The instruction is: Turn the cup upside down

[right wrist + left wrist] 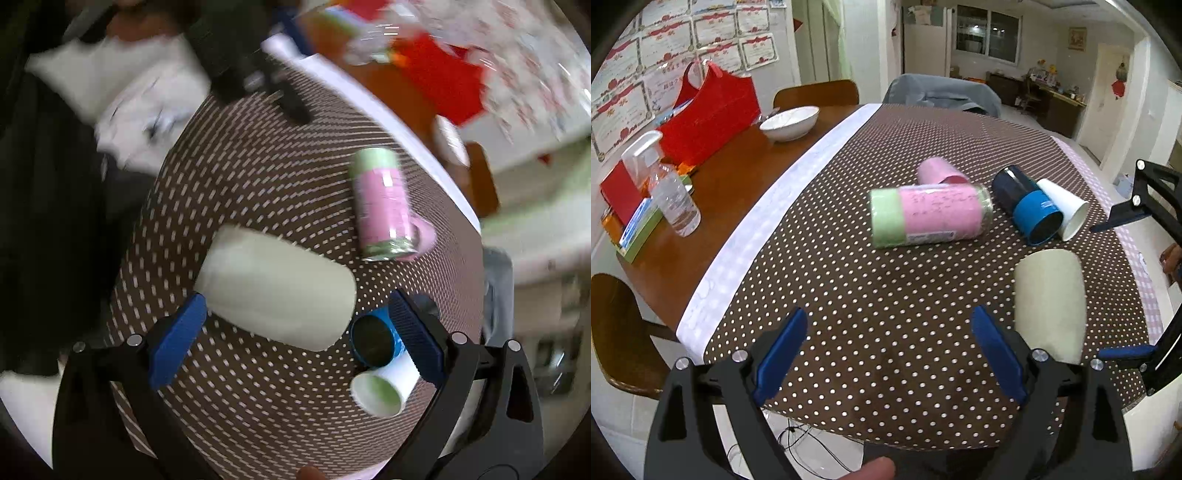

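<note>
Pale cream cup (275, 286) on its side on the polka-dot tablecloth (849, 295) — right gripper (295, 338) agape nearby, left gripper (890, 354) agape, empty.
Looks light, stiff, smooth — probably slippery; grasp across mid-wall.

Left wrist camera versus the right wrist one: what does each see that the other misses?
Only the left wrist view clearly shows the white bowl, the spray bottle and the right gripper at its edge. Only the right wrist view looks into the white paper cup's green-tinted inside. Both show the polka-dot tablecloth, pale cream cup lying on its side, blue cup and pink-and-green canister.
</note>
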{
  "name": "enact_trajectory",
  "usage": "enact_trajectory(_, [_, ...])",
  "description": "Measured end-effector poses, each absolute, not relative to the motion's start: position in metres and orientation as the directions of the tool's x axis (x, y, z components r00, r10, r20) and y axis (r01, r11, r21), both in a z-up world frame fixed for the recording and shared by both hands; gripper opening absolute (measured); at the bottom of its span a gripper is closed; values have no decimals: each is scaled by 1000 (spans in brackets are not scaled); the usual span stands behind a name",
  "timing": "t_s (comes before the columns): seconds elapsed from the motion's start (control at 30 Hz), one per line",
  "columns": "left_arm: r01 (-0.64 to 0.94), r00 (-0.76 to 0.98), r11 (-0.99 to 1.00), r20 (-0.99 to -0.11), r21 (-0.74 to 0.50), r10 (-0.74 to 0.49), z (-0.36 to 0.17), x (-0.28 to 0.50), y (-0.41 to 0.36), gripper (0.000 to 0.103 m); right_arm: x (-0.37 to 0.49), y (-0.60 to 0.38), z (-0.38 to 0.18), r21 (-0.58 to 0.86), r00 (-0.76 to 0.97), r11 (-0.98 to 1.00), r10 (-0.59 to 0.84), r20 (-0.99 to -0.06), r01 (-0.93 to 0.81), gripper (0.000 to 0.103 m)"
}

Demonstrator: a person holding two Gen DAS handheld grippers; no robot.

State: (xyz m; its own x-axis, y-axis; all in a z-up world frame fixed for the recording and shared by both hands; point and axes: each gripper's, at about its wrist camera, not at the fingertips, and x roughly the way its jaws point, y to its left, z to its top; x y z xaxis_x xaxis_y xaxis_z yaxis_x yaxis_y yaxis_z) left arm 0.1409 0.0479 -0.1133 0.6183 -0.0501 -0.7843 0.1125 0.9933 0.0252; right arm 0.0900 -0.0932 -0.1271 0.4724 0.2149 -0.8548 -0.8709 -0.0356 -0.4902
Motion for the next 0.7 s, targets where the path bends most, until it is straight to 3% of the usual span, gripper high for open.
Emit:
enact_trajectory(0.17, [86,594,996,-803,18,-37,-123,145,55,89,82,-84,-146,-487,466,-273,144,-873,-829,96])
enact_trajectory(0.4, [57,567,998,-823,9,-25,-135,152,62,89,80,-71,-160,-427,429,-443,103,-898,-788,96])
enact_trajectory(0.57, [43,557,999,-830,3,-22,-139,154,66,89,77,-65,-181,-365,409,-526,34,-912,-768,79])
enact_trajectory(0.7, [35,552,999,-833,2,-18,-141,156,69,89,79,-61,-187,-364,418,-534,22,-908,-763,79])
